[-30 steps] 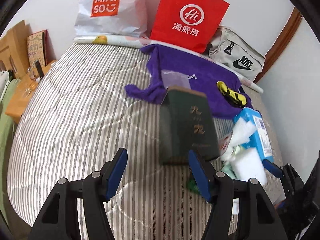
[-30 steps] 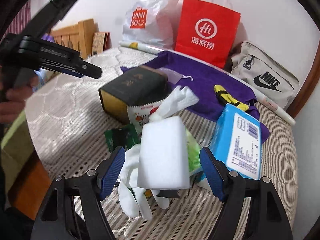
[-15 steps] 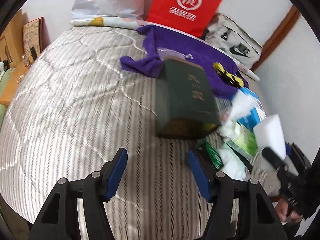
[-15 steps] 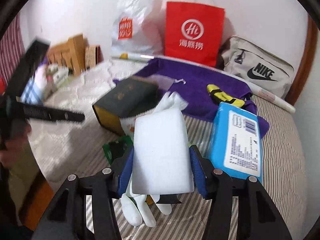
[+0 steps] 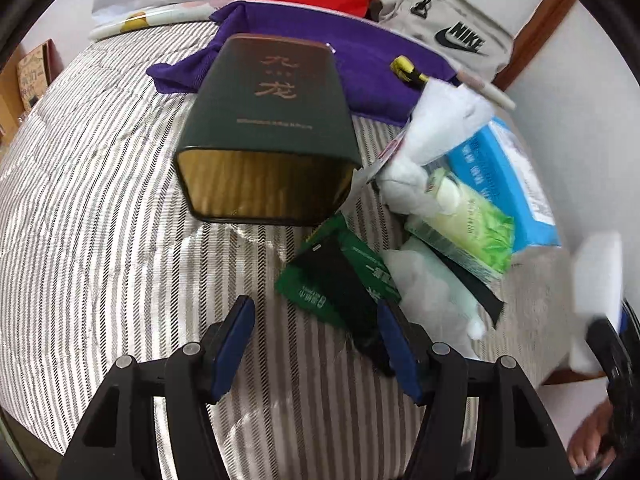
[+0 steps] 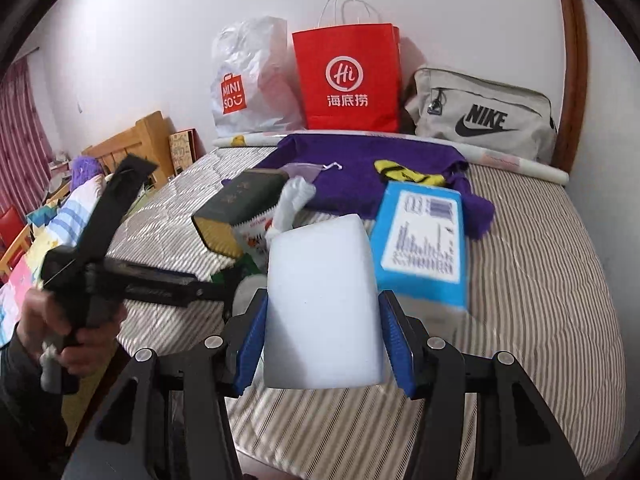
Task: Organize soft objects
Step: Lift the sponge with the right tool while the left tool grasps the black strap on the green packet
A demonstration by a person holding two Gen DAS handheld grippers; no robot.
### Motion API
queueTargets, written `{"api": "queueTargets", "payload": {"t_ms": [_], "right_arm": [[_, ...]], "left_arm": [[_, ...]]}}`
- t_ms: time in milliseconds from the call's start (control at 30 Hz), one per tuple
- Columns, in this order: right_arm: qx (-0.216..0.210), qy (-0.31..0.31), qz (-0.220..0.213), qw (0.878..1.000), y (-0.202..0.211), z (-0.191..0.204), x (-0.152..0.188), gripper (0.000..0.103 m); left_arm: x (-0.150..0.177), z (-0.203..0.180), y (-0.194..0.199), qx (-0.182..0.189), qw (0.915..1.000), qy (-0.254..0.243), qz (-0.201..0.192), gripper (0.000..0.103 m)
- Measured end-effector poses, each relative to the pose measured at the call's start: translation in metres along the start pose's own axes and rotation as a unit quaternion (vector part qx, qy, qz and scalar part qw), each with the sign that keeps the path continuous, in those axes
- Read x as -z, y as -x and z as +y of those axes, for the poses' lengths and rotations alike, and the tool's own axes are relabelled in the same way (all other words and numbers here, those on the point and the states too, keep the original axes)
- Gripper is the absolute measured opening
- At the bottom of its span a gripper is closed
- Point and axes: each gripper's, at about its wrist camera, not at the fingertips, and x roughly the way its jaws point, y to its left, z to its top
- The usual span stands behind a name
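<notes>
- Since a second ago the sponge (image 6: 322, 304) has been lifted from the pile, and the right tool (image 6: 322, 340) has just closed on it; both blue pads now press its sides, so it is firmly grasped above the bed (image 6: 540, 280).
- In the left wrist view the same sponge shows at the right edge, blurred, clear of the pile.
- Left tool (image 5: 314, 344) now hangs lower and closer to the pile than a second ago; its jaws stand apart with nothing between them, released, and its right pad is just beside a green packet (image 5: 340, 280).
- Beside that packet lie a white glove (image 5: 428, 280) and a green-and-white box (image 5: 468, 232), touching each other.
- A blue pack (image 6: 424, 240) lies behind the sponge on the bed.
- A dark box (image 5: 268, 112) with gold characters lies on its side left of the pile, its open end toward the left camera.
- Further back a purple cloth (image 6: 360, 160) is spread, with a yellow-black thing (image 6: 408, 174) on it.
- Against the wall stand a white bag (image 6: 252, 80), a red bag (image 6: 348, 76) and a grey bag (image 6: 480, 116).
- A hand (image 6: 68, 328) holds the left tool at the left of the right wrist view.
</notes>
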Motion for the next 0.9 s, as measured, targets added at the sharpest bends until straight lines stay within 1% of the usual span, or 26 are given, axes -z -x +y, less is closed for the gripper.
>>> {"api": "queueTargets", "payload": {"t_ms": [33,133,200,267,333,433,633,767,833,900], "right_arm": [[0.000,0.000,0.001,1.000,0.001,-0.003,0.004,0.054],[-0.003,-0.003,0.005,1.000,0.006,-0.012,0.016,0.054],[-0.005,-0.005,0.016,1.000,0.005,-0.018,0.027,0.054],[-0.004,-0.009,0.024,1.000,0.002,-0.022,0.036,0.054],[0.000,-0.018,0.031,0.999,-0.003,-0.028,0.044,0.054],[0.007,-0.034,0.039,0.999,-0.013,-0.035,0.053,0.054],[0.002,-0.054,0.055,0.997,-0.029,-0.041,0.062,0.054],[-0.004,-0.057,0.067,0.996,-0.038,-0.039,0.065,0.054],[0.002,-0.051,0.068,0.996,-0.041,-0.036,0.066,0.054],[0.007,-0.048,0.069,0.996,-0.044,-0.034,0.066,0.055]], "left_arm": [[0.000,-0.004,-0.001,-0.010,0.9999,-0.005,-0.002,0.062],[-0.001,-0.018,-0.008,-0.047,0.9985,-0.027,-0.003,0.067],[0.000,-0.028,-0.012,-0.073,0.9962,-0.047,-0.005,0.069],[0.001,-0.033,-0.014,-0.092,0.9942,-0.053,-0.013,0.074],[0.003,-0.031,-0.012,-0.090,0.9947,-0.046,-0.017,0.075],[0.008,-0.024,-0.008,-0.097,0.9939,-0.048,-0.017,0.076],[0.020,-0.003,0.006,-0.106,0.9932,-0.049,-0.006,0.075],[0.029,0.012,0.016,-0.117,0.9925,-0.036,-0.001,0.075],[0.029,0.020,0.016,-0.112,0.9932,-0.032,-0.002,0.075],[0.030,0.020,0.015,-0.094,0.9951,-0.029,-0.013,0.070]]}}
